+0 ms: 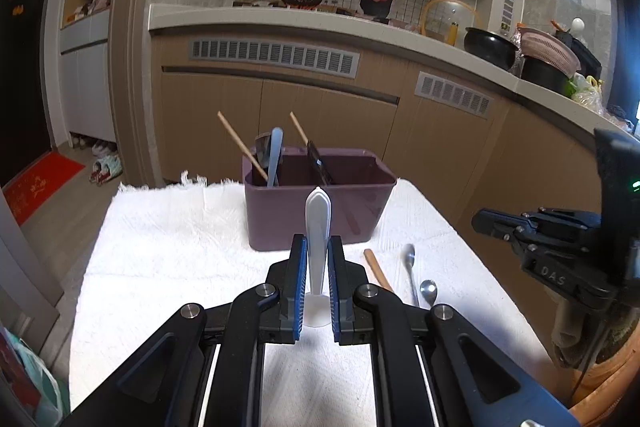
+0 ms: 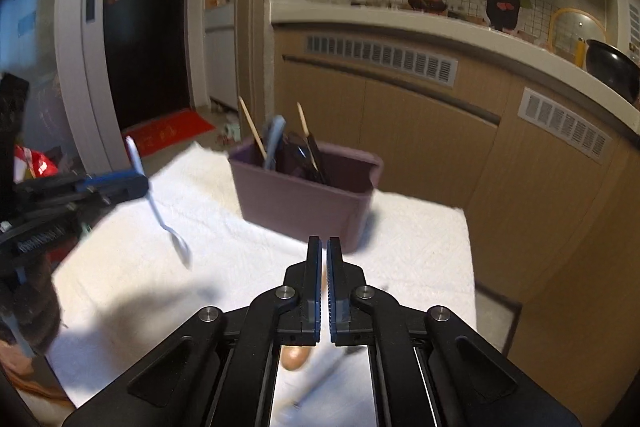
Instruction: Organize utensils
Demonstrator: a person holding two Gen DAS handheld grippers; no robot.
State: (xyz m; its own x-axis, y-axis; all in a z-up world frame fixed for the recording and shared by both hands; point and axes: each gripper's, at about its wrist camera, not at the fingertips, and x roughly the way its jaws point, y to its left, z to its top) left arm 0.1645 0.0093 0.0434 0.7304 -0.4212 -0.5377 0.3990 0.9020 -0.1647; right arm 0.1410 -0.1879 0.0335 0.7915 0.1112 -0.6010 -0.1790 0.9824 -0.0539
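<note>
My left gripper (image 1: 317, 247) is shut on a white plastic spoon (image 1: 317, 227), handle pointing up, held above the white towel (image 1: 160, 247) in front of the purple utensil box (image 1: 316, 211). It also shows in the right wrist view (image 2: 160, 203), bowl end hanging down. The box (image 2: 304, 203) holds chopsticks (image 1: 242, 146), a light blue spoon (image 1: 275, 155) and dark utensils. My right gripper (image 2: 324, 247) is shut with nothing visible between its fingers, hovering over the towel near the box. A wooden spoon (image 1: 378, 271) and two metal spoons (image 1: 410, 267) lie on the towel at right.
The towel covers a small table (image 2: 440, 251). Behind it runs a kitchen counter with wooden cabinets (image 1: 320, 99) carrying pots and a basket (image 1: 548, 51). A doorway with a red mat (image 1: 40, 183) is at the left.
</note>
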